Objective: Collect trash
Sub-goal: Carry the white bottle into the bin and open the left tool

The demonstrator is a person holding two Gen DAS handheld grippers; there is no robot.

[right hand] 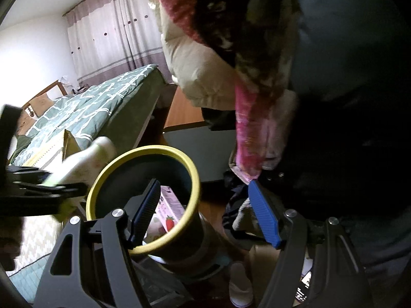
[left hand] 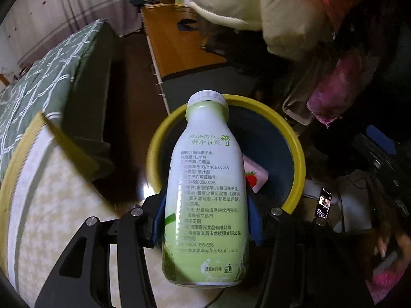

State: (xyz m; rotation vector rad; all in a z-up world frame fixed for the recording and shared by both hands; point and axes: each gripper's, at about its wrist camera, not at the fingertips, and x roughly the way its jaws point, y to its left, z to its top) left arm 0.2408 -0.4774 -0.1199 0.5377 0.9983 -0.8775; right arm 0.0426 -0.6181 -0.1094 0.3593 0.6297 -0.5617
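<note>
My left gripper (left hand: 205, 220) is shut on a white and green coconut-water bottle (left hand: 208, 187) with a white cap, held with its neck over the opening of a yellow-rimmed dark bin (left hand: 299, 154). A pink strawberry carton (left hand: 254, 174) lies inside the bin. In the right wrist view my right gripper (right hand: 205, 210) is open and empty just above the bin (right hand: 192, 192), with the pink carton (right hand: 168, 213) showing inside. The left gripper with the bottle (right hand: 90, 159) shows blurred at the left of that view.
A bed with a green patterned cover (left hand: 46, 82) and a cream mattress edge (left hand: 51, 179) stand left of the bin. A wooden desk (left hand: 174, 41) is behind. Hanging clothes, a white jacket (left hand: 269, 12) and a pink scarf (right hand: 251, 131), crowd the right. A phone (left hand: 323, 202) lies right.
</note>
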